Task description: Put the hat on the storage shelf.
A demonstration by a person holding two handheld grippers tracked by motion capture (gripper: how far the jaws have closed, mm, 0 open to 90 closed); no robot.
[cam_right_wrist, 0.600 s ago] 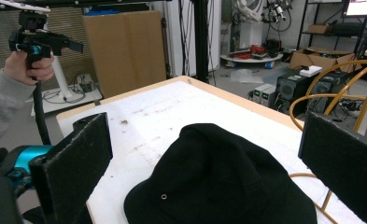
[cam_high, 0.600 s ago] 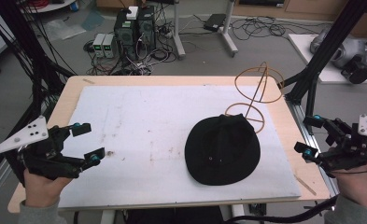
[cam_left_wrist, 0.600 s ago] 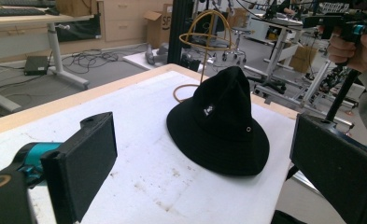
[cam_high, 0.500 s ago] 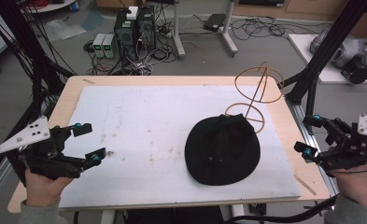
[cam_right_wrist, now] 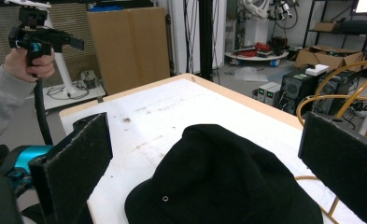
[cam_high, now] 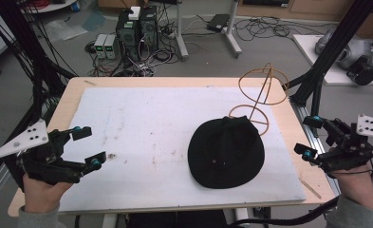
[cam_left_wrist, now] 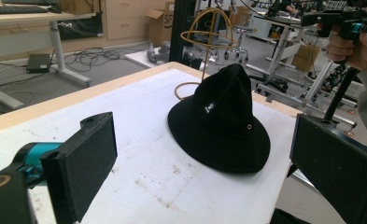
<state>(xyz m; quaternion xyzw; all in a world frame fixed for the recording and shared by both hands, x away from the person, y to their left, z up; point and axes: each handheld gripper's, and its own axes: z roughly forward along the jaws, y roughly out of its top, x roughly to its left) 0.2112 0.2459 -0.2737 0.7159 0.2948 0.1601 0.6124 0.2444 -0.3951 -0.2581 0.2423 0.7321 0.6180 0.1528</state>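
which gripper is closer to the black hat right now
Right. The right gripper hovers open just off the table's right edge, a short gap from the black hat. The left gripper is open over the white mat near the left side, much farther away.

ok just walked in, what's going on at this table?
A person holds a two-jaw gripper in each hand, both open and holding nothing. The left gripper hovers over the table's near left corner, the right gripper at its right edge. A black hat lies untouched on the white mat, in front of a gold wire hat stand.
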